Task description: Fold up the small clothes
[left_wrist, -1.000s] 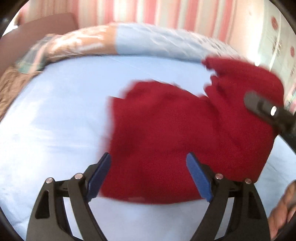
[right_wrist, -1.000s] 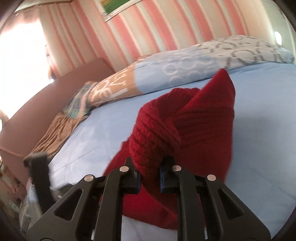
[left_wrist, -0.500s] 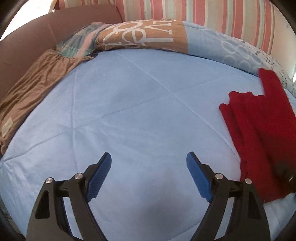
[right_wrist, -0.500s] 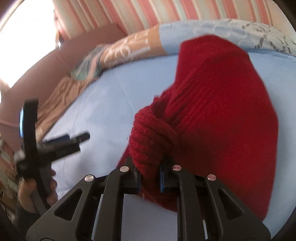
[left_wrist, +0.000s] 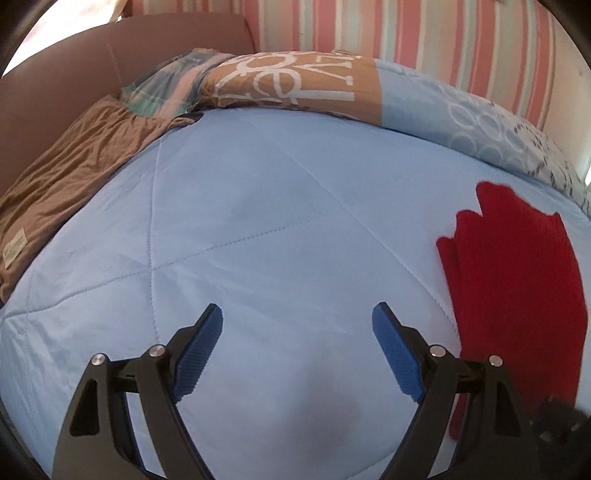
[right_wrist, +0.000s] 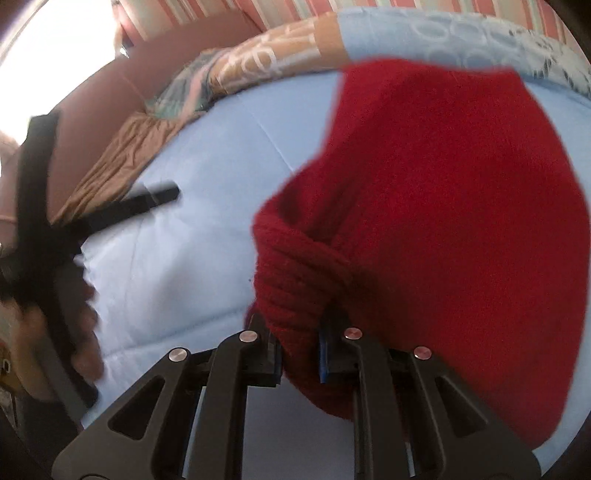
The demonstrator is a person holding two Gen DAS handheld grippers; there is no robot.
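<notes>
A red knit garment (right_wrist: 443, 206) hangs bunched from my right gripper (right_wrist: 300, 350), which is shut on a thick fold of it near the camera, above the light blue quilt (right_wrist: 192, 258). In the left wrist view the same red garment (left_wrist: 513, 291) shows at the far right, folded lengthwise. My left gripper (left_wrist: 297, 350) is open and empty, its blue pads (left_wrist: 199, 350) wide apart over bare quilt (left_wrist: 258, 236), well left of the garment. The left gripper also shows blurred at the left of the right wrist view (right_wrist: 110, 214).
A patterned pillow (left_wrist: 295, 85) and light blue bedding (left_wrist: 480, 125) lie along the far edge of the bed. A brown cloth (left_wrist: 66, 184) lies at the left, against a brown headboard (left_wrist: 74, 85). A striped pink wall (left_wrist: 406, 33) stands behind.
My left gripper has swung left off the red garment and now faces bare quilt. My right gripper has carried the garment right and lifted it; it hangs broader.
</notes>
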